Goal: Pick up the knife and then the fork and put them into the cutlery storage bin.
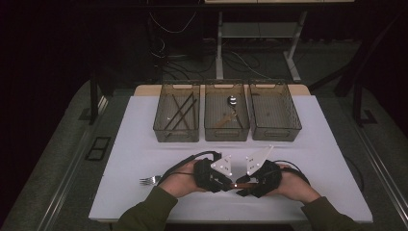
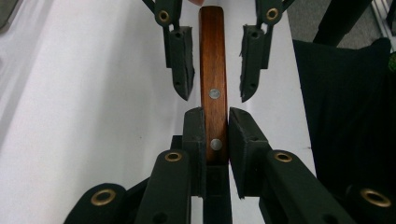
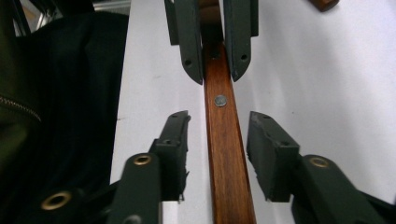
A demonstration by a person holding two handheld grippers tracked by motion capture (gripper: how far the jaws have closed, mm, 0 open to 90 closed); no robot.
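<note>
My left gripper (image 2: pixel 216 135) clamps the stiff, smooth wooden handle (image 2: pixel 213 70); my right gripper (image 3: pixel 218 140) straddles it, pads apart.

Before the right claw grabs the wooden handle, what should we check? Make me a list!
1. Left gripper clamped on the wooden handle: ok.
2. Handle lies between the right gripper jaws: ok.
3. Right pads pressing on the wood: not ok, gaps show on both sides.
4. Handle centred between the right jaws: ok.
5. Fork on the table out of the way: ok.
6. What is at the handle's far end: cannot tell.
</note>
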